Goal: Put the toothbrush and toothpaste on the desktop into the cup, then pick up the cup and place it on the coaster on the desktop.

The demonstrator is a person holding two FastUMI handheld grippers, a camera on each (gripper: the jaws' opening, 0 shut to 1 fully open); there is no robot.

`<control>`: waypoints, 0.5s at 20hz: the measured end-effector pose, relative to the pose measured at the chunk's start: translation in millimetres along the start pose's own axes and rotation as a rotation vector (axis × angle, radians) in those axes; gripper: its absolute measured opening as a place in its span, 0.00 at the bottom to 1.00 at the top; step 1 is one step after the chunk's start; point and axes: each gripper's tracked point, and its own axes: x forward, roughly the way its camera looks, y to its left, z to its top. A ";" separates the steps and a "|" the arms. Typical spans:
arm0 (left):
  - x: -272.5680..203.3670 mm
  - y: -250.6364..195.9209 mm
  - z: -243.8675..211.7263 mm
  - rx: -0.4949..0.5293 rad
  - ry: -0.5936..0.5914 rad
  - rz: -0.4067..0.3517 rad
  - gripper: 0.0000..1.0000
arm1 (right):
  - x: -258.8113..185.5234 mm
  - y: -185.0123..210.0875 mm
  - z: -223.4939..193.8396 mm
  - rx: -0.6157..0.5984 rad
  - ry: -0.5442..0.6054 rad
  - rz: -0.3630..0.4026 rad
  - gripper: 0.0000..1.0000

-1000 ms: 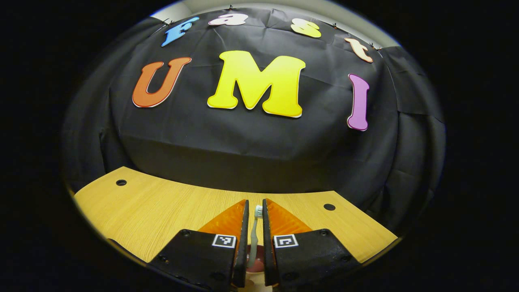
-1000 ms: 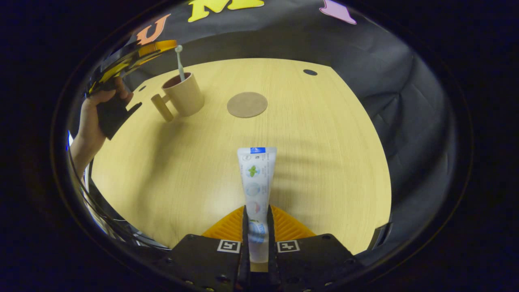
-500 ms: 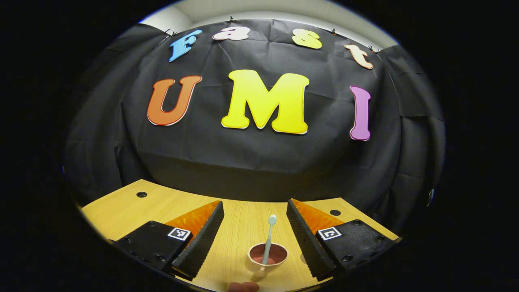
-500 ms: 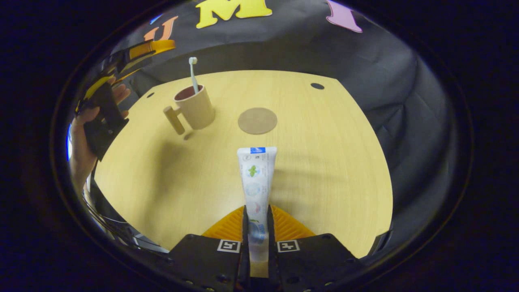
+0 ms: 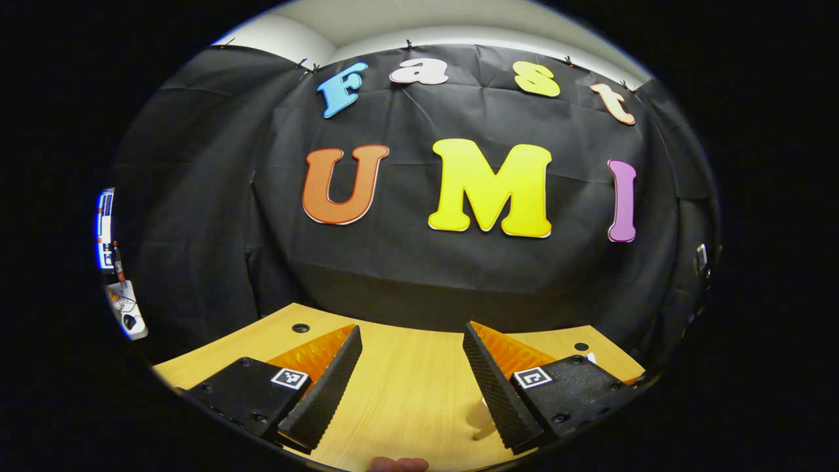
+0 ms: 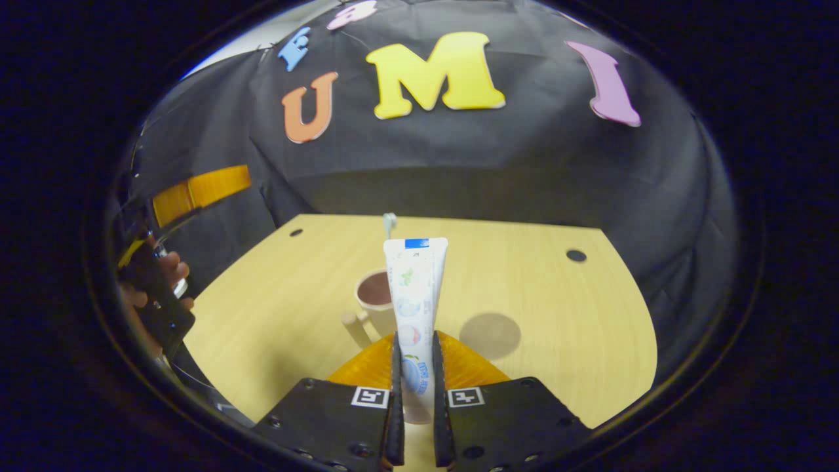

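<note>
My right gripper (image 6: 415,337) is shut on the lower part of a white toothpaste tube (image 6: 415,275), which stands upright above the table. Just behind the tube sits the tan cup (image 6: 372,308) with its handle pointing to the near left. The toothbrush (image 6: 389,223) stands in it, head up. The round brown coaster (image 6: 490,334) lies to the cup's right. My left gripper (image 5: 411,331) is open with nothing between its fingers. In the right gripper view the left gripper (image 6: 210,187) hangs at the far left, held by a hand (image 6: 164,278), away from the cup.
The wooden table (image 6: 564,314) has small round holes near its back corners (image 6: 576,255). The black cloth wall stands close behind it. A fingertip (image 5: 396,464) shows at the bottom of the left gripper view. Some cables and a device (image 5: 124,308) sit past the table's left side.
My left gripper opened, let go of the toothbrush into the cup, then drew back to the left. My right gripper carried the toothpaste toward the cup and tilted more level.
</note>
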 end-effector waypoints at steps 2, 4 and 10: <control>-5.9 19.8 -0.4 -0.006 0.013 0.038 0.98 | 25.0 26.4 26.4 -0.059 -0.097 0.060 0.18; -11.4 34.2 -4.5 -0.016 0.030 0.070 0.98 | 47.1 45.8 45.0 -0.099 -0.191 0.095 0.18; -15.4 71.8 -14.6 -0.052 0.057 0.164 0.98 | 94.7 59.7 50.5 -0.147 -0.307 0.103 0.18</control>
